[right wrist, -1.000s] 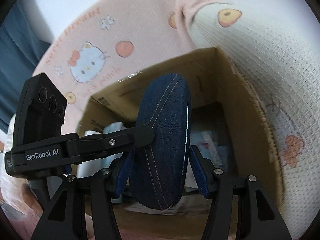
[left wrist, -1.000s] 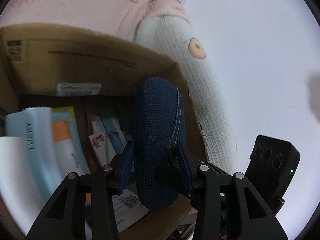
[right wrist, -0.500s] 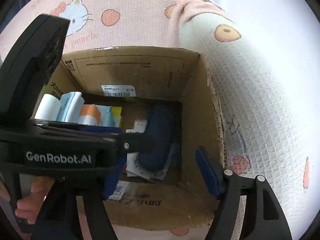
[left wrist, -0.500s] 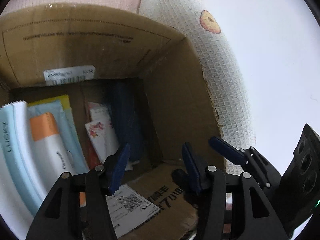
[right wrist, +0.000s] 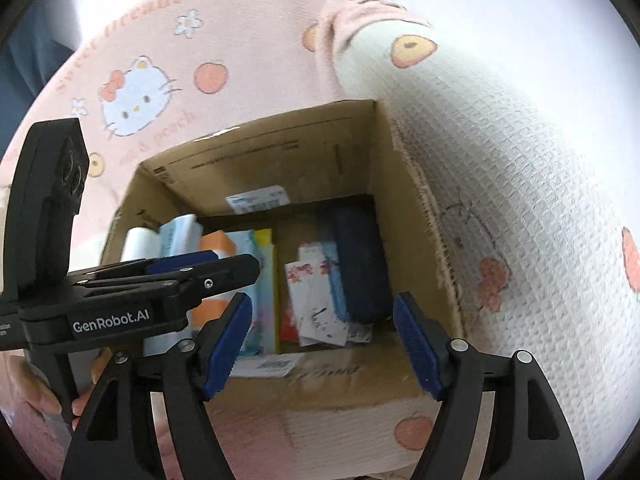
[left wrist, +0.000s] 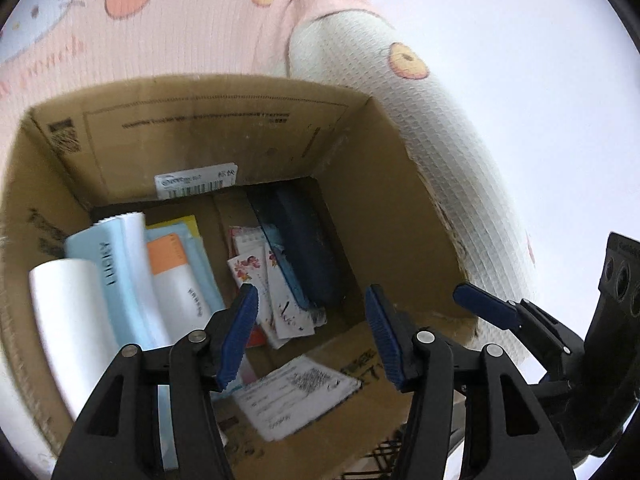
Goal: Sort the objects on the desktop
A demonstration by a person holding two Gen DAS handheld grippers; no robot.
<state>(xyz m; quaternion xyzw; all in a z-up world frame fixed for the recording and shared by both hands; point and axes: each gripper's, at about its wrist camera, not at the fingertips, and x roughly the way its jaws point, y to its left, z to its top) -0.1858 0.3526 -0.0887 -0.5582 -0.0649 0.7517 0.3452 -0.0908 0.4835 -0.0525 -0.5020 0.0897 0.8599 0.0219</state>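
The blue denim case (left wrist: 306,240) lies inside the open cardboard box (left wrist: 248,136), against its right wall; it also shows in the right wrist view (right wrist: 360,264) in the box (right wrist: 272,156). My left gripper (left wrist: 310,334) is open and empty above the box's near side. My right gripper (right wrist: 322,344) is open and empty above the box's near edge. The right gripper shows at the right of the left wrist view (left wrist: 516,316), and the left gripper's fingers (right wrist: 192,276) cross the left of the right wrist view.
The box also holds a white roll (left wrist: 68,312), light blue packets (left wrist: 116,272), an orange-and-white tube (left wrist: 176,276) and flowered cards (left wrist: 272,284). The box sits on a pink and white cartoon-print blanket (right wrist: 500,184). A hand (right wrist: 40,396) holds the left gripper.
Both grippers held the denim case one second ago. They opened, the case dropped into the box, and both grippers pulled back and up.
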